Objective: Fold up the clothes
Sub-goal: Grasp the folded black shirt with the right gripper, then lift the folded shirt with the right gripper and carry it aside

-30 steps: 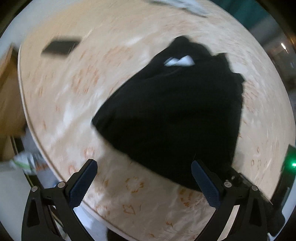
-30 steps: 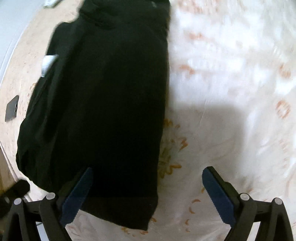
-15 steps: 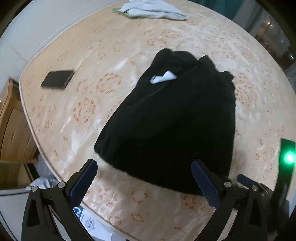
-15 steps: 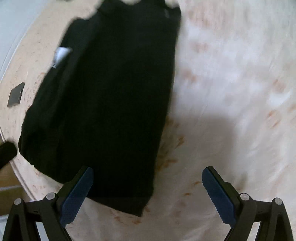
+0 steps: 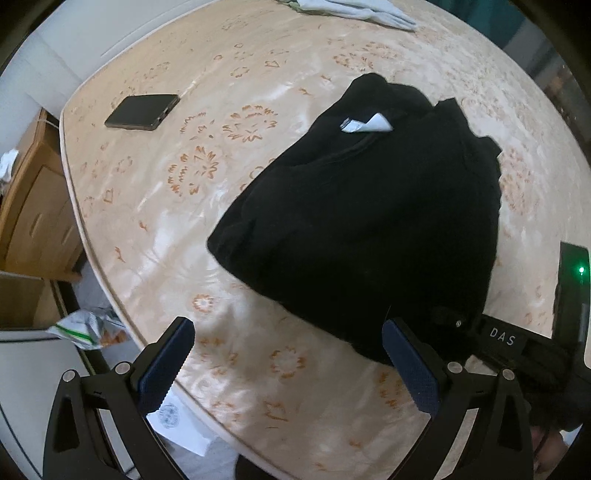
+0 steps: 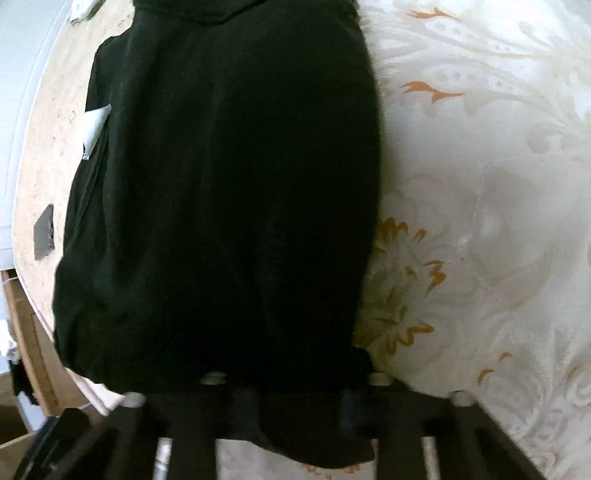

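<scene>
Right gripper (image 6: 295, 410), jaws just closed, pinches the near hem of the folded black fabric garment (image 6: 229, 192); left gripper (image 5: 291, 365) hangs wide open, empty, beside it.

From my feed the bench (image 5: 155, 206) is a rounded top under a cream cloth with orange flower prints. A black garment (image 5: 369, 229) lies flat on it, a dark phone (image 5: 142, 111) well off toward the far corner, and a pale cloth (image 5: 354, 9) at the far edge.
</scene>
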`<state>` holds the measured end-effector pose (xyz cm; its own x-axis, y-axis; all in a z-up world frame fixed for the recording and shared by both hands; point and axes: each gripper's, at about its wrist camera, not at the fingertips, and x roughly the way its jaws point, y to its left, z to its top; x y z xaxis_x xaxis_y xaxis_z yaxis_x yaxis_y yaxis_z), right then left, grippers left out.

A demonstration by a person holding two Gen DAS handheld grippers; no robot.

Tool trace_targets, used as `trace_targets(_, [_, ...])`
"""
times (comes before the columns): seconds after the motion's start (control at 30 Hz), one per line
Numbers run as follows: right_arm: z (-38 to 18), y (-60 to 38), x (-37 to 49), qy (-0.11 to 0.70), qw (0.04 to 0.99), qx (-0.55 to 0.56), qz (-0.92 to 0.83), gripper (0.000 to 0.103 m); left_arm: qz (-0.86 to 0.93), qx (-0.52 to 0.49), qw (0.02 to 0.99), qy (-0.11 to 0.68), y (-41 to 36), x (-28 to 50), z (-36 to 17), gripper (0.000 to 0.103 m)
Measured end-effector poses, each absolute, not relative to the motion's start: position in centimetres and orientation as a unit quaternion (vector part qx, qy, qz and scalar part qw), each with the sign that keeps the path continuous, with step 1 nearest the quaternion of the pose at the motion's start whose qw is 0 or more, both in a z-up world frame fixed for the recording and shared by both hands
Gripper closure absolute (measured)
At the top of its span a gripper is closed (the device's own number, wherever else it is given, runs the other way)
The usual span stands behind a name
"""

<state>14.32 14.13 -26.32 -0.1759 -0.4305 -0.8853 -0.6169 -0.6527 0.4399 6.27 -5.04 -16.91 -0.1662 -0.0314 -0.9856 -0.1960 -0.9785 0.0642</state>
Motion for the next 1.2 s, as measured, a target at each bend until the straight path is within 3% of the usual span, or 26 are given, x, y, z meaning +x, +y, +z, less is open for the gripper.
trace_targets(0.27, [-23.2,20.8,18.0,0.437,0.131,-0.583,0.672,0.093,0.759,-0.638,0.093,0.093,-1.6,6.1,-16.2,0.000])
trace_targets(0.47, [-22.0,29.7,23.9,0.359,0.206,-0.602,0.683,0.093,0.754,-0.633,0.129,0.122,1.9,6.4,-16.1,0.000])
trace_targets(0.67, [-20.6,40.2,33.7,0.281,0.320,-0.626,0.653,0.093,0.747,-0.628,0.158,0.153,5.4,7.0,-16.4,0.000])
trace_targets(0.83, [-20.4,46.1,44.9,0.283,0.420,-0.631,0.588,0.092,0.747,-0.620,0.175,0.163,8.4,7.5,-16.3,0.000])
trace_targets(0.9, [-20.6,46.8,48.5,0.285,0.441,-0.635,0.566,0.087,0.749,-0.615,0.184,0.165,9.8,7.7,-16.5,0.000])
trace_targets(0.93, [-20.6,46.5,49.4,0.278,0.445,-0.640,0.561,0.071,0.749,-0.613,0.188,0.167,10.4,7.8,-16.4,0.000])
trace_targets(0.97, [-20.6,46.1,50.4,0.271,0.448,-0.646,0.556,0.047,0.750,-0.610,0.191,0.170,10.9,7.9,-16.3,0.000])
trace_targets(1.03, [-19.7,45.0,51.5,0.253,0.460,-0.639,0.562,0.033,0.753,-0.602,0.198,0.175,11.8,7.9,-16.0,0.000])
trace_targets(1.2, [-16.7,42.0,51.9,0.275,0.478,-0.589,0.590,0.031,0.756,-0.593,0.211,0.177,12.3,7.2,-15.4,0.000])
